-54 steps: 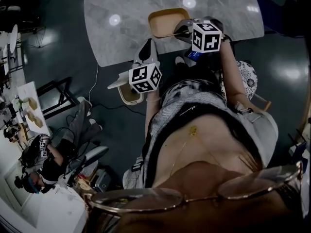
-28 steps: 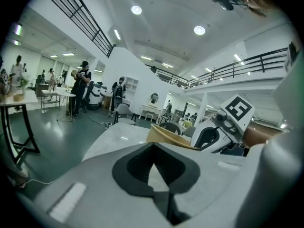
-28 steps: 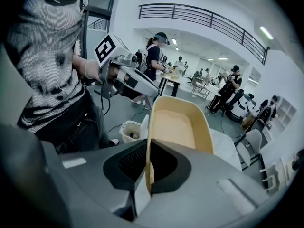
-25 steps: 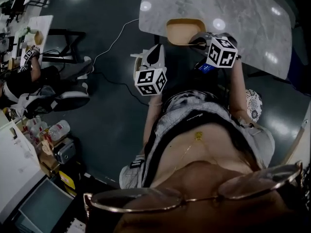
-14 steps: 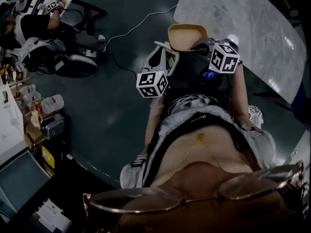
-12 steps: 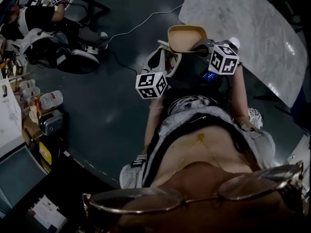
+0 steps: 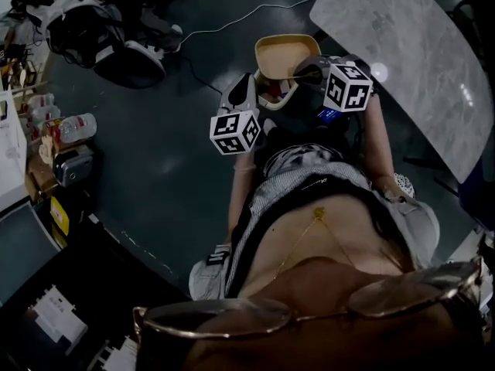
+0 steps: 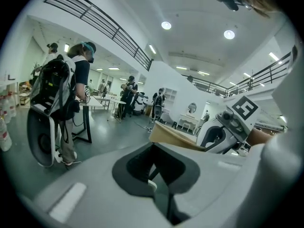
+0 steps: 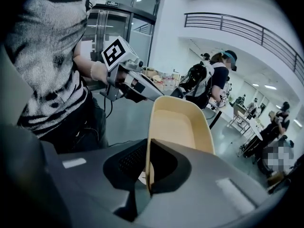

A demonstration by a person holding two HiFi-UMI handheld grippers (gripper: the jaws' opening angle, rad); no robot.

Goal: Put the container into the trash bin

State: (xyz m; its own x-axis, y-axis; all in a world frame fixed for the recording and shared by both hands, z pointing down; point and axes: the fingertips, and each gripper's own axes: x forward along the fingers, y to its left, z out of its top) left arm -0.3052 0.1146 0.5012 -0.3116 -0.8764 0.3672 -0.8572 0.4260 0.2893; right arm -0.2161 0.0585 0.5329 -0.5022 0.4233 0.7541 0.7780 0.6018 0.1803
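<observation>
At far left of the head view, a person with a backpack (image 7: 87, 23) stands on the dark floor (image 7: 170, 161), with bottles (image 7: 71, 127) grouped near the frame edge below. A cable (image 7: 246, 17) runs across the floor toward the centre. The left gripper (image 7: 250, 93) is held in the air in front of the operator's torso, just left of the container (image 7: 285, 52). In the left gripper view its jaws are together with nothing between them, and the container's tan edge shows just beyond them. The container is a shallow tan tub, empty, with its open side toward the head camera. It is carried above the floor, clear of the table (image 7: 402, 45) and near that table's left edge. The right gripper (image 7: 298, 71) holds it. In the right gripper view the jaws are closed on the thin near rim of the container, one jaw inside the wall and one outside, and the tub extends away from the jaws. The grey marble table occupies the upper right of the head view
</observation>
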